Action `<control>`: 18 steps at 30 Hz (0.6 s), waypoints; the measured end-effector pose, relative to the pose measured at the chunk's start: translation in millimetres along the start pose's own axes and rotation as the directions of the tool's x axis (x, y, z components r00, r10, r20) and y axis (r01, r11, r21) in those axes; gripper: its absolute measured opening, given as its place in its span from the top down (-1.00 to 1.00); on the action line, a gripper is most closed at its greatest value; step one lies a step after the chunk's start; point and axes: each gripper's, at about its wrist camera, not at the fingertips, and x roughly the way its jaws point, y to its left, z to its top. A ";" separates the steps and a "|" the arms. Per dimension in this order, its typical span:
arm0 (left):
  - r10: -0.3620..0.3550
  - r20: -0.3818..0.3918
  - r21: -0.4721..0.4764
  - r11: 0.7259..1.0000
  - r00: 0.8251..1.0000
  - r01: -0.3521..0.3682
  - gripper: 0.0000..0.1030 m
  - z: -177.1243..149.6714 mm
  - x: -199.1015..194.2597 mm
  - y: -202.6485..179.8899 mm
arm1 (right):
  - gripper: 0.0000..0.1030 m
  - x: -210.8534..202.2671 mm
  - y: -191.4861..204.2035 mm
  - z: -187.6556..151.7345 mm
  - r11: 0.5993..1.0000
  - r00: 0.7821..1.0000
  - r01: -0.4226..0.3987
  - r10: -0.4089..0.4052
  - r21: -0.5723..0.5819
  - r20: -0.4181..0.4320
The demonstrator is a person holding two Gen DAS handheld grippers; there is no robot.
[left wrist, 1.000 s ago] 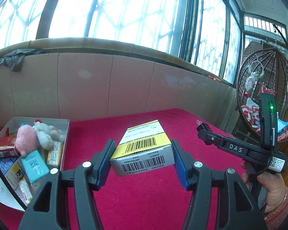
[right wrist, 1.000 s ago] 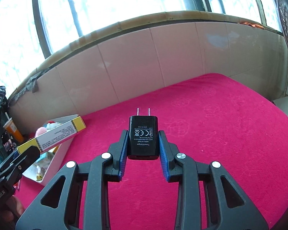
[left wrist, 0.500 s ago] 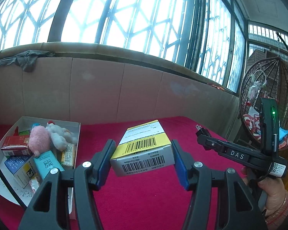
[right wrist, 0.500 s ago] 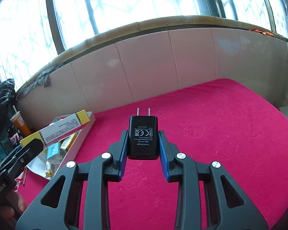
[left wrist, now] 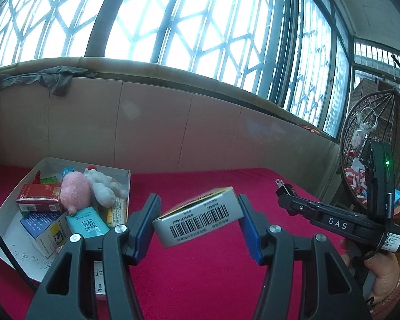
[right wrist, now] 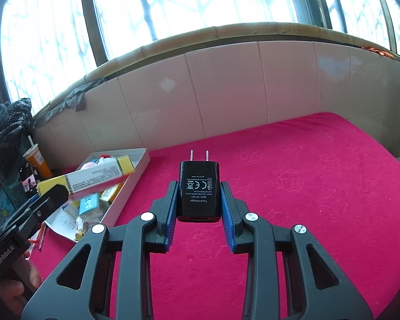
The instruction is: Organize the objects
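Since the earlier frame, both grippers have been carried leftward toward the white storage box (left wrist: 121, 172), which now shows more fully in both views, and the yellow-and-white carton (left wrist: 200, 217) has tipped between the pads, its barcoded end now turned toward the lens.

The red bed cover (right wrist: 306, 186) lies bare ahead of both tools. The storage box sits at its left edge and is already crowded: a pink plush toy (left wrist: 74, 189), a white plush toy (left wrist: 101, 186), a red carton (left wrist: 37, 200) and a teal packet (left wrist: 86, 222) leave little free floor inside. A drop onto that heap could be expected to slide off or spill over the low wall.

The left gripper (left wrist: 198, 220) is clamped on the carton, held above the bed just right of the box. Given the tilt and blur, the carton may be slipping in the grip.

The right gripper (right wrist: 198, 197) is clenched on the black travel charger (right wrist: 199, 186), prongs forward, over open bed. Both tools converging on one box could collide.
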 end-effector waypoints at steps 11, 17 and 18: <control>0.039 0.020 -0.049 0.998 0.999 -0.038 -0.11 -2.1 -12.1 27.6 | 0.44 3.0 20.9 -4.4 0.999 0.999 -0.028 0.027 -0.031 -0.019; 0.030 -0.064 -0.082 0.996 0.998 -0.035 -0.13 -10.2 -4.1 42.7 | 0.44 2.6 28.9 -6.1 0.998 0.999 -0.042 0.042 -0.041 -0.021; 0.026 -0.081 -0.088 0.996 0.996 -0.033 -0.13 -12.8 -1.5 42.6 | 0.44 2.7 28.6 -6.6 0.998 0.999 -0.043 0.043 -0.038 -0.020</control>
